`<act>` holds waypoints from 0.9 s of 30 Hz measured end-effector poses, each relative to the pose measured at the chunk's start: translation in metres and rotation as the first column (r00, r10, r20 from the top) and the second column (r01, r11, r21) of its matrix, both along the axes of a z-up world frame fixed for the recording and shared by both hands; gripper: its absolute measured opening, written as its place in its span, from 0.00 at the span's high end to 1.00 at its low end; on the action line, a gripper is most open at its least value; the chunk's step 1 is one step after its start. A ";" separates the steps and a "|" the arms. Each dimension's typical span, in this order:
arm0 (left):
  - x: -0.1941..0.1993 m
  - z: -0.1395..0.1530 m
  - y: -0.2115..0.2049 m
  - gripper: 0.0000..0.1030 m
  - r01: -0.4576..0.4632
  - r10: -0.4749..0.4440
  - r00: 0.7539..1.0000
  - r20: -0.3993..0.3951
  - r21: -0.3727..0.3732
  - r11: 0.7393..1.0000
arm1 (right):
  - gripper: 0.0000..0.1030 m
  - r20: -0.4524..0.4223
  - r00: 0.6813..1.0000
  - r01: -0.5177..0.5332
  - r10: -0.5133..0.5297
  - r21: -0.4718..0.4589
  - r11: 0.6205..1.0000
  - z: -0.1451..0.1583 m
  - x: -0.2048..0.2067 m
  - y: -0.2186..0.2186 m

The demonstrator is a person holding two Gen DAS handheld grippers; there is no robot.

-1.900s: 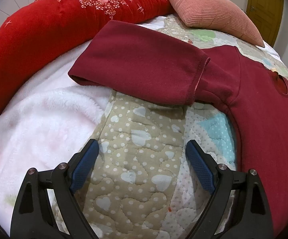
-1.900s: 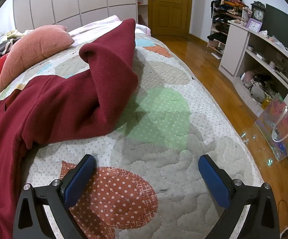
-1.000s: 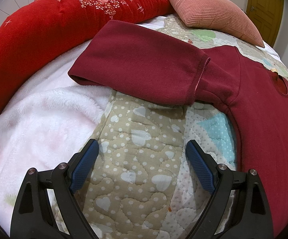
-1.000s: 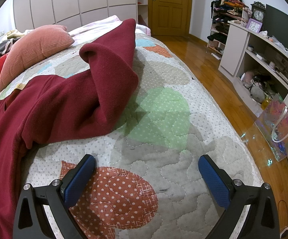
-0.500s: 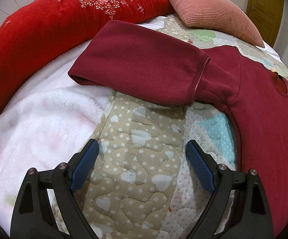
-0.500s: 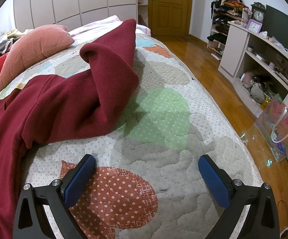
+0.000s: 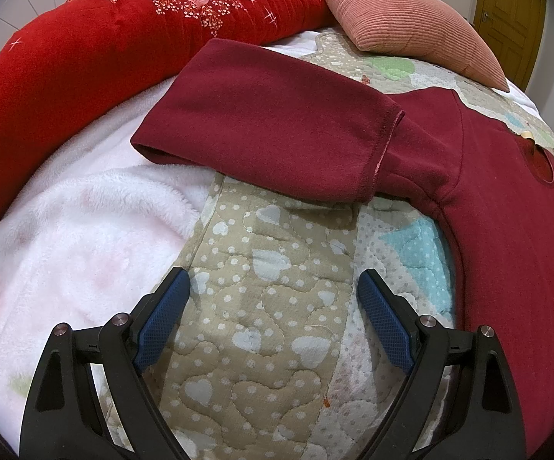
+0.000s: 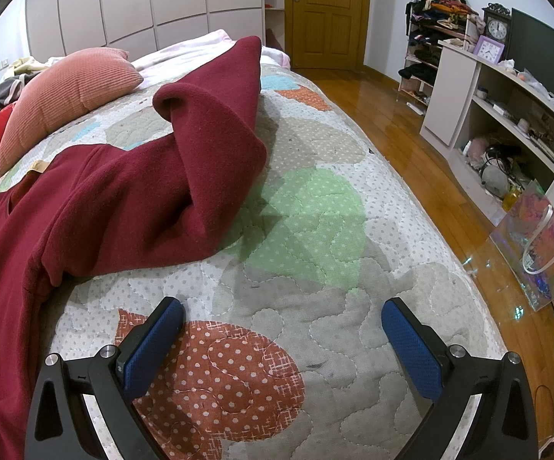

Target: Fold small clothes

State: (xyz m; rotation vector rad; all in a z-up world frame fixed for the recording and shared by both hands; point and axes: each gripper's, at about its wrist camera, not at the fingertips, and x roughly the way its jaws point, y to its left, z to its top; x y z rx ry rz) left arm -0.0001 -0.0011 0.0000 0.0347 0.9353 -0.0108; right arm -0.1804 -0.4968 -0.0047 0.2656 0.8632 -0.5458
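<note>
A dark red fleece top [image 7: 514, 207] lies spread on the quilted bed. Its one sleeve [image 7: 277, 130] stretches left, flat, with the cuff end resting on a white fluffy blanket [image 7: 66, 237]. My left gripper [image 7: 273, 306] hovers open over the heart-patterned quilt, just short of that sleeve. In the right wrist view the other sleeve [image 8: 215, 122] is bunched and humped up on the quilt, and the top's body [image 8: 4, 268] runs down the left edge. My right gripper [image 8: 282, 329] is open above the quilt, nothing between its blue pads.
A bright red floral duvet [image 7: 85, 38] and a pink corduroy pillow [image 7: 411, 11] lie beyond the top. The bed's edge falls to a wooden floor [image 8: 411, 122] on the right, with a shiny gift bag [image 8: 541, 245], open shelves [image 8: 507, 122] and a door [image 8: 326, 11].
</note>
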 end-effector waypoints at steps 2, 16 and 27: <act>0.000 0.000 0.000 0.13 0.000 0.000 1.000 0.000 0.000 1.000 | 0.00 0.000 1.000 0.000 0.000 0.000 1.000 0.000 0.000 0.000; 0.000 0.000 0.000 0.13 0.000 0.000 1.000 0.000 -0.002 1.000 | 0.00 0.000 1.000 0.000 0.000 0.000 1.000 0.000 -0.001 0.000; 0.003 0.002 0.000 0.13 -0.006 0.006 0.999 -0.034 0.001 1.000 | 0.00 -0.007 1.000 0.000 0.000 -0.003 1.000 -0.001 -0.006 0.000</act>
